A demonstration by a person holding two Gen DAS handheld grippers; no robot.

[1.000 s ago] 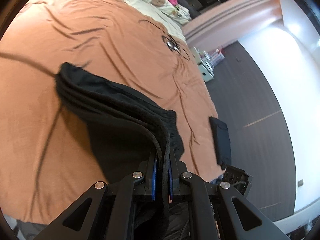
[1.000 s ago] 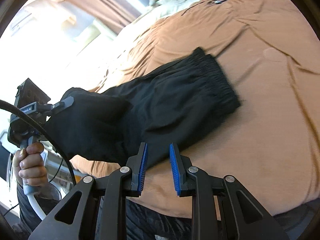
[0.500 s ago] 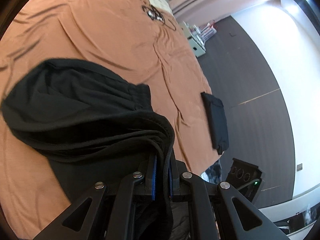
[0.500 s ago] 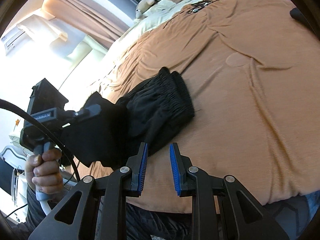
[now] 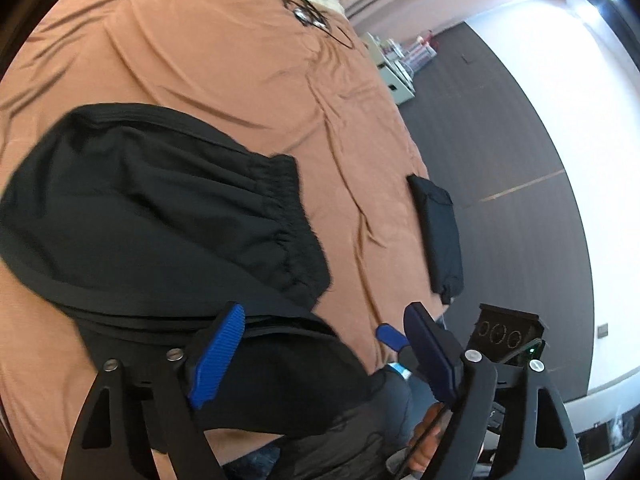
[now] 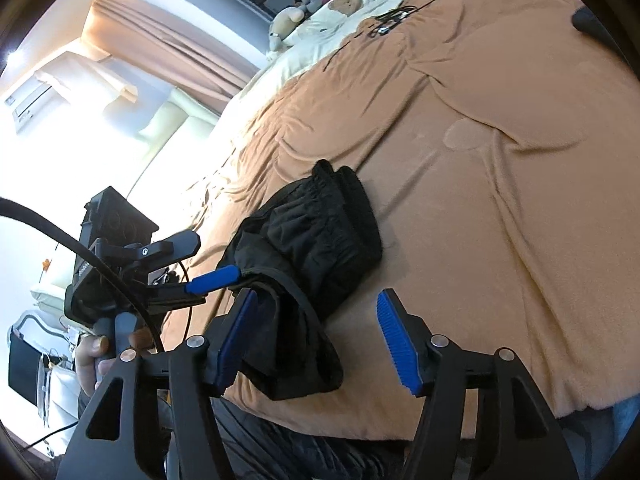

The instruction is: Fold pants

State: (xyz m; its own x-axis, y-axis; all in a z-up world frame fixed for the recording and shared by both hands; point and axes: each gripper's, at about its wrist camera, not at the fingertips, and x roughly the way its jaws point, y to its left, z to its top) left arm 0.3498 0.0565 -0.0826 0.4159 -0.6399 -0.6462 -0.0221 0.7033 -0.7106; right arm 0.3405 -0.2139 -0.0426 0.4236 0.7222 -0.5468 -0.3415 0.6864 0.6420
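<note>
Both hand-held grippers gape beside folded pants [image 6: 320, 240], waistband [image 6: 360, 208] pointing bedward.

From my left wrist feed, the folded black fabric pants [image 5: 160, 216] run under my wide-spread left gripper [image 5: 324, 350], so their near hem at 6 o'clock is hidden. The small dark tangle of cable [image 5: 308, 16] at 12 o'clock is too blurred to identify. On the right wrist feed, a dark object [image 6: 588, 20] at 1 o'clock is cut off by the lens rim.
</note>
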